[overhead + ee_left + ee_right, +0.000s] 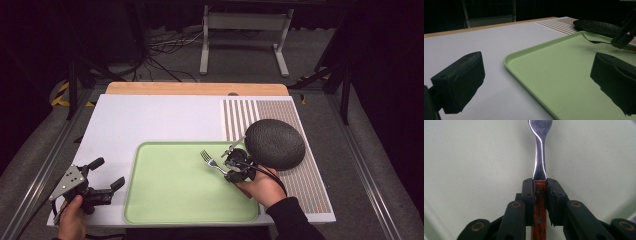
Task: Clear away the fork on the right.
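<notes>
1. R gripper (539,195): jaws clamped on the wooden handle of the steel fork with riveted brown wood grip (539,152). Pads press both sides of the handle just behind where metal meets wood; the grip looks centred.
2. Fork sticks out ahead of the jaws, tines (205,156) pointing toward the tray's middle, above its right portion near the far rim. Can't tell whether the tines touch the tray or hang just over it.
3. Pale green rectangular plastic tray (170,200) sits at the near edge of the white tabletop (150,115), roughly centred.
4. Dark grey textured oval plate (274,143) lies just beyond the tray's far right corner, on the striped patch of the tabletop; R gripper is right beside it.
5. L gripper (102,179): jaws wide apart, holding nothing, resting at the near left corner of the tabletop, just left of the tray.
6. Step, as I read it: setting the fork down on the tray. To do well: keep the handle level, lower till the fork lies flat, then open, w/o twisting, so it doesn't flip or skid. Keep clear of the plate's rim when backing off.
</notes>
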`<action>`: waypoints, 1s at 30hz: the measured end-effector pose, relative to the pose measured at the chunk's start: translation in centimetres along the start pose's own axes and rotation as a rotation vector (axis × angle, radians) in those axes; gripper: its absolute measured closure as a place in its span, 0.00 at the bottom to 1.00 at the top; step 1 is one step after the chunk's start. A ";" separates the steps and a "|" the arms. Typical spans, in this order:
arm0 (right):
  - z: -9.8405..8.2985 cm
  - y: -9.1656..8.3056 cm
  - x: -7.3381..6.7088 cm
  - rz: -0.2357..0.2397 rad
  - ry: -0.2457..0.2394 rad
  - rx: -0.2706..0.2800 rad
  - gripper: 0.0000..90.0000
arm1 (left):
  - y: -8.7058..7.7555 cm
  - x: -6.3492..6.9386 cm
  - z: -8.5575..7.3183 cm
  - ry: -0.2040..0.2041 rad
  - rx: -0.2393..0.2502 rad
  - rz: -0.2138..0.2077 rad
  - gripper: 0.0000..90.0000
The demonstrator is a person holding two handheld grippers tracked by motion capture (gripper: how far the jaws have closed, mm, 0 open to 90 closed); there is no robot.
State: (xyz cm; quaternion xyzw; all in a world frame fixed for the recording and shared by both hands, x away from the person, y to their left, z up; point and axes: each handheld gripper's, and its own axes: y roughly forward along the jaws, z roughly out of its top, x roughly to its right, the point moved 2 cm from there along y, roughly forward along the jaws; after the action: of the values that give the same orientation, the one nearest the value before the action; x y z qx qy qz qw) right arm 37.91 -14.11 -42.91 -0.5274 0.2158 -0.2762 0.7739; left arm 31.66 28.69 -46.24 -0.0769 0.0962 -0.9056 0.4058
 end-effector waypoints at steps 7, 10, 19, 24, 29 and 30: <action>-0.1 0.3 0.0 0.000 0.002 -0.011 0.86 | 0.0 0.0 0.0 0.000 0.000 0.000 0.00; -0.1 0.4 0.1 0.001 0.002 -0.016 0.86 | 0.0 0.0 0.0 0.000 0.000 0.000 0.00; -0.2 0.6 0.1 0.013 0.005 -0.029 0.85 | 0.0 0.0 0.0 0.000 0.000 -0.001 0.00; -0.3 0.6 0.1 0.029 0.007 -0.025 0.81 | 0.0 0.0 0.0 0.002 0.000 -0.002 0.00; -0.2 0.2 0.1 0.039 -0.001 -0.015 0.73 | 0.0 0.0 0.0 0.001 0.001 -0.002 0.00; -0.2 0.0 0.1 0.041 -0.003 -0.006 0.70 | 0.0 0.0 0.0 0.001 0.001 -0.001 0.00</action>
State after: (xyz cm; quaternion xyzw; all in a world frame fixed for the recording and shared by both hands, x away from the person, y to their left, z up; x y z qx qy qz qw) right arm 37.88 -14.25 -43.01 -0.5258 0.2260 -0.2588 0.7781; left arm 31.66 28.71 -46.21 -0.0763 0.0960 -0.9060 0.4052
